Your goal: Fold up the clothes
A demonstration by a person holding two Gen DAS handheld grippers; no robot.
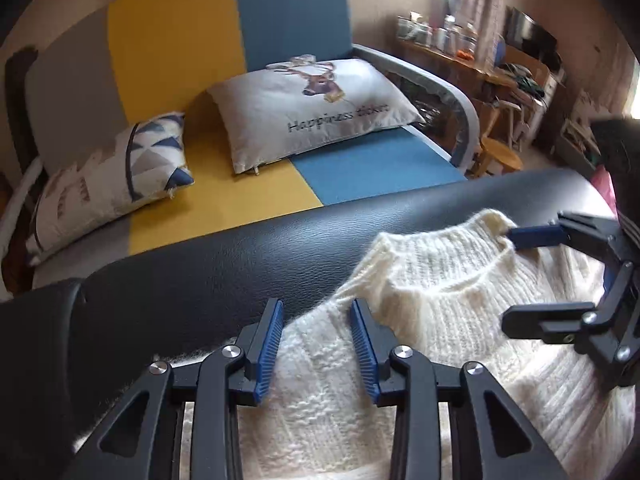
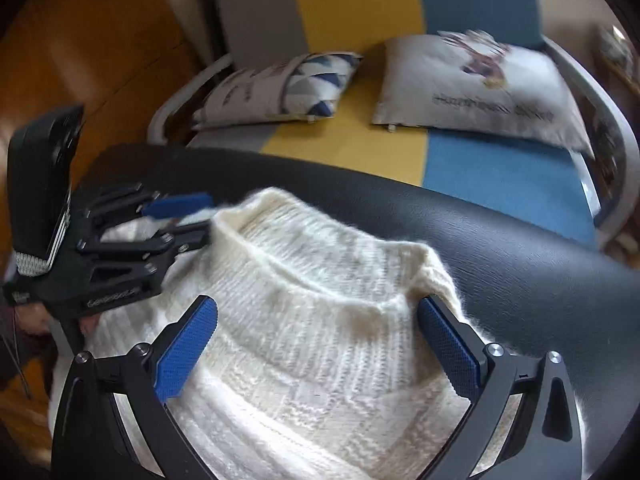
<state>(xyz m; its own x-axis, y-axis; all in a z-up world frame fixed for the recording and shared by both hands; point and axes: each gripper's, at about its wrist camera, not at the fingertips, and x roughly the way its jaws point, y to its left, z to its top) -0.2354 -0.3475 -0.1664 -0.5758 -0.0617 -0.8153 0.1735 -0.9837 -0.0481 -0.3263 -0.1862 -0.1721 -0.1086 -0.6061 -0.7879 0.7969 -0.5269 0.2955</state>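
Behind the work surface stands a sofa (image 1: 224,80) upholstered in grey, yellow and blue panels, with two cushions on its seat: a white cushion printed with a deer head and lettering (image 1: 316,108) and a smaller cushion with a blue triangle pattern (image 1: 116,176). Further back, on the right of the left wrist view, a cluttered wooden table (image 1: 460,60) and a round wooden stool (image 1: 500,158) show.

In the foreground a black leather-textured padded surface (image 1: 224,264) carries a cream-white knitted sweater (image 1: 432,292), which lies on it with its ribbed collar toward the sofa.

The left gripper (image 1: 317,344), black with blue ribbed pads, sits low over the left part of the sweater; its jaws stand apart with knit fabric between them, not pinched.

The right gripper (image 2: 316,352) hovers over the collar end of the sweater, its blue-padded fingers spread wide to either side of the neckline, gripping nothing. In the left wrist view its upper blue finger (image 1: 536,236) touches the edge of the collar.
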